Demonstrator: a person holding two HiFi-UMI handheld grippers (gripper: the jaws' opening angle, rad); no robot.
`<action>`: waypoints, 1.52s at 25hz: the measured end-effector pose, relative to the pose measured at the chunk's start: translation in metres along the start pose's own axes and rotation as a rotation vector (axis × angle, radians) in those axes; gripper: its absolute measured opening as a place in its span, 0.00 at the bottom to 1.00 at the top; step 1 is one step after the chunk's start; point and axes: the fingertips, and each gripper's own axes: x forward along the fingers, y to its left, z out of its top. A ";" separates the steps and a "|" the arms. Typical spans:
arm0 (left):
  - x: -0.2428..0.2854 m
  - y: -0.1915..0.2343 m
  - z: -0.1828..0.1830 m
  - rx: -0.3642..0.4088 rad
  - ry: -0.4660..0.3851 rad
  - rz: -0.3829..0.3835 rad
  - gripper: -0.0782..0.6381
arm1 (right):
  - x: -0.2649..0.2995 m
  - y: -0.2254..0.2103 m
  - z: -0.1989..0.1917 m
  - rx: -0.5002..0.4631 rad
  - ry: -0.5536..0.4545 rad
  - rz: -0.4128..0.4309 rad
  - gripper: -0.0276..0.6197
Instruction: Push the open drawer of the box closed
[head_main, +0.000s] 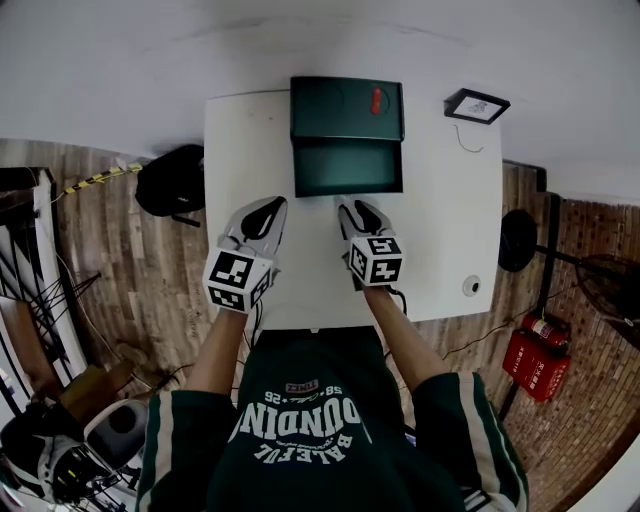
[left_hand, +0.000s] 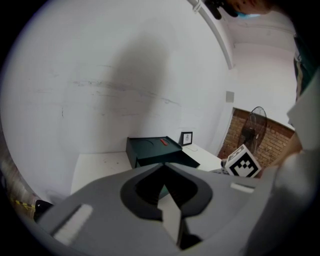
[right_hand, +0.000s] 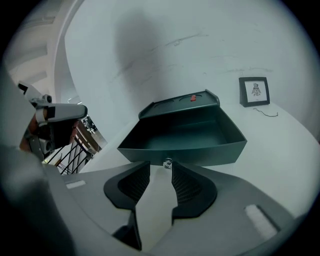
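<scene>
We see the drawer (head_main: 348, 165) standing pulled out of the box (head_main: 347, 108) at the far side of the table (head_main: 230, 180), so none of the push is done; our right gripper (right_hand: 161, 169) is open and empty, its tips just short of the drawer's knob (right_hand: 167, 162). Our left gripper (left_hand: 164, 170) seems closed on nothing, beside the right one; the whole push remains.

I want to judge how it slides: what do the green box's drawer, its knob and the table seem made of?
Drawer: dark green, matte, thin even walls; painted metal or plastic, unclear. Knob: small, silvery, glinting; probably metal. Table: smooth white top with soft sheen; likely laminate.
</scene>
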 end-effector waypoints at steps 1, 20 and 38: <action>0.000 0.001 -0.001 -0.002 0.003 0.003 0.18 | 0.004 -0.001 -0.001 0.000 0.006 -0.007 0.22; -0.004 0.015 -0.015 -0.037 0.024 0.038 0.18 | 0.028 -0.012 -0.013 0.141 0.081 -0.009 0.14; -0.010 0.024 -0.019 -0.064 0.024 0.060 0.18 | 0.051 -0.018 0.023 0.127 0.055 -0.003 0.14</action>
